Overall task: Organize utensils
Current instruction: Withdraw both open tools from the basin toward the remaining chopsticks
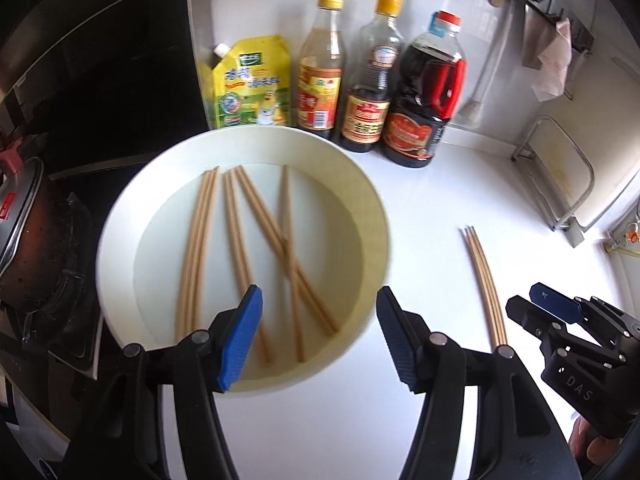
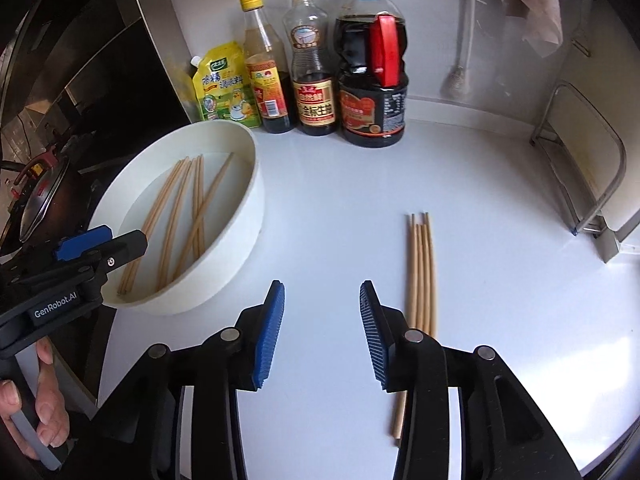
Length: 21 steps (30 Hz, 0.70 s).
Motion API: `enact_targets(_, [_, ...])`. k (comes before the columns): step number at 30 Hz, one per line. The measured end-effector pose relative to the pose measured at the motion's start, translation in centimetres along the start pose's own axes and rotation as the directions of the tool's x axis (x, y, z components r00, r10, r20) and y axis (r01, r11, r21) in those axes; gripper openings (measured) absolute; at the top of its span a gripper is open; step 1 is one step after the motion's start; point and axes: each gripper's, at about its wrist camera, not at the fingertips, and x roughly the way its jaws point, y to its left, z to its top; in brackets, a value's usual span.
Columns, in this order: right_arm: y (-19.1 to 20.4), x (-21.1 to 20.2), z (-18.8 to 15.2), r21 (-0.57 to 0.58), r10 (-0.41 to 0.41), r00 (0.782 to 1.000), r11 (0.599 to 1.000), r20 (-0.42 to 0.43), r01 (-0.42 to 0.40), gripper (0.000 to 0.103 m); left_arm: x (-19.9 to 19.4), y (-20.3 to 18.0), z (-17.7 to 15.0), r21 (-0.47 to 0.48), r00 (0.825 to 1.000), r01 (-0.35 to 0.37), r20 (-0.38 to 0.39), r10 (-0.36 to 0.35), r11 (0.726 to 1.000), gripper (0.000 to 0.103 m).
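Note:
A round white basin on the white counter holds several loose wooden chopsticks, some crossed. A neat bundle of chopsticks lies on the counter to the basin's right. My left gripper hovers over the basin's near rim, open, nothing between its blue pads. My right gripper is open above the bare counter just left of the bundle, and it holds nothing. Each gripper also shows at the edge of the other's view: the right gripper and the left gripper.
A yellow seasoning pouch, two yellow-capped bottles and a big dark soy sauce jug line the back wall. A gas stove with a pot lies left of the basin. A metal rack stands at the right.

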Motion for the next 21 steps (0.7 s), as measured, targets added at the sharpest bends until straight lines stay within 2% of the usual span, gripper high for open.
enact_targets(14, [-7.2, -0.8, -3.1, 0.078, -0.056, 0.998, 0.995, -0.019, 0.058, 0.049, 1.6, -7.0, -1.8, 0.042, 0.997, 0.061, -0.051, -0.059, 0.997, 0.065])
enact_targets(16, [-8.0, -0.6, -3.4, 0.084, -0.062, 0.998, 0.994, -0.021, 0.063, 0.052, 1.8, -7.6, -2.0, 0.038, 0.996, 0.065, -0.056, -0.063, 0.997, 0.069])
enact_targets(21, [-10.3, 0.0, -4.4, 0.108, -0.063, 0.997, 0.992, -0.039, 0.067, 0.052, 2.5, -9.4, -2.4, 0.040, 0.994, 0.079, -0.075, -0.075, 0.996, 0.072])
